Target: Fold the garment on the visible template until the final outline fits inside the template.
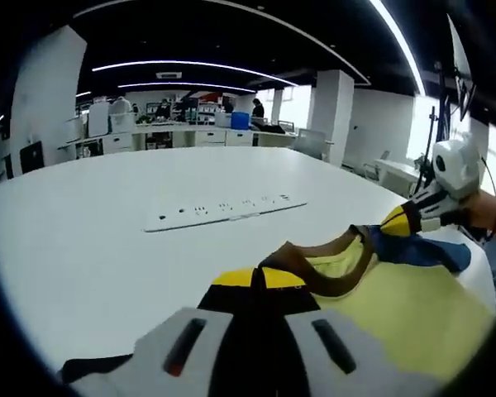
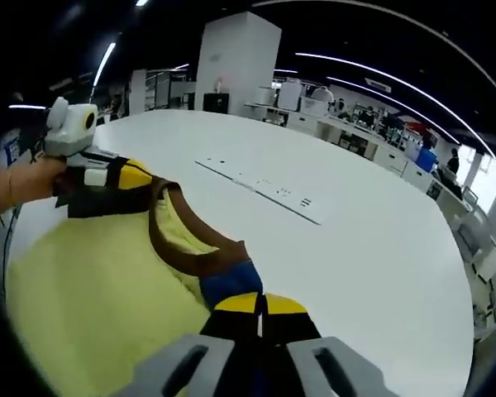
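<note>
Yellow fabric garment (image 1: 397, 306) with a brown collar lay on the white tabletop (image 1: 107, 223), collar edge running between both tools. Left tool (image 1: 259, 285) was clamped on one shoulder; right tool (image 2: 260, 308) was clamped on the other. Left gripper view showed the blue patch (image 1: 422, 248) more fully. Lower garment was cut off; no template was discernible.

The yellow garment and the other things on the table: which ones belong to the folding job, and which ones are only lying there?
Belong to the job:
yellow garment
left gripper
right gripper

Only lying there:
long white strip with sockets
white table
</note>
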Demonstrator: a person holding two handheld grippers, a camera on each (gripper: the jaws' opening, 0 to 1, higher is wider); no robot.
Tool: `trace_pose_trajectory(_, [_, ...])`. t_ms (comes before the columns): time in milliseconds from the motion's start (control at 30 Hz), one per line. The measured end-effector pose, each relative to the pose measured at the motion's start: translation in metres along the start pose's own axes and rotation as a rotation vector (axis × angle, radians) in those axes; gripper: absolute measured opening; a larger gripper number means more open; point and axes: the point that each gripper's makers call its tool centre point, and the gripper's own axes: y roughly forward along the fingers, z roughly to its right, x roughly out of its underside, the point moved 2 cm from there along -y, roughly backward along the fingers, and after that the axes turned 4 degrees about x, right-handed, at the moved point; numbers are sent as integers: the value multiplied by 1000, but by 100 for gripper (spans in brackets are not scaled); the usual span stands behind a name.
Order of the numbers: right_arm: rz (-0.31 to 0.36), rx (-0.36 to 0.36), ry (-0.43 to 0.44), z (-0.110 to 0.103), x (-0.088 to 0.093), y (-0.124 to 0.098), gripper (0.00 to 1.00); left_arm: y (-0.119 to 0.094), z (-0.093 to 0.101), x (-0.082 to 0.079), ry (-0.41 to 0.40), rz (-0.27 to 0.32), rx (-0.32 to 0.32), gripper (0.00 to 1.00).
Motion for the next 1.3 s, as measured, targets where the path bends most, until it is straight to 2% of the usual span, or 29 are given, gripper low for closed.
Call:
trace_pose_trajectory(167, [-9,20,31,6,1,16,0,7,-4,16,38,-62,-49,0])
trace_pose_trajectory(367, [-44,22,61,5,12,27,0,10,-7,27,43,-95,-73,0])
trace_pose_trajectory(600, [-49,27,88,4,15,28,0,8,-13,26,52,-97,-103,0])
trace_pose_trajectory(667, [-54,40,115,6,15,27,0,5,-17,24,10,-86,-117,6])
trace_pose_trajectory(733, [-60,47,153,6,16,23,10,1,-19,22,-15,-72,-122,18])
trace_pose_trajectory(800, [-59,50,214,8,17,20,26,-4,-21,19,-25,-66,-128,27])
trace_pose_trajectory(900, [-61,60,256,9,15,15,50,-12,-22,11,-72,-33,-133,41])
trace_pose_trajectory(967, [-60,58,283,9,14,11,64,-16,-21,7,-73,-20,-126,49])
trace_pose_trajectory(1200, [-38,31,331,0,-2,-11,89,-37,-13,-15,-27,29,-96,70])
trace_pose_trajectory(1300, [-38,24,334,-3,-6,-22,95,-43,-7,-19,-60,37,-62,81])
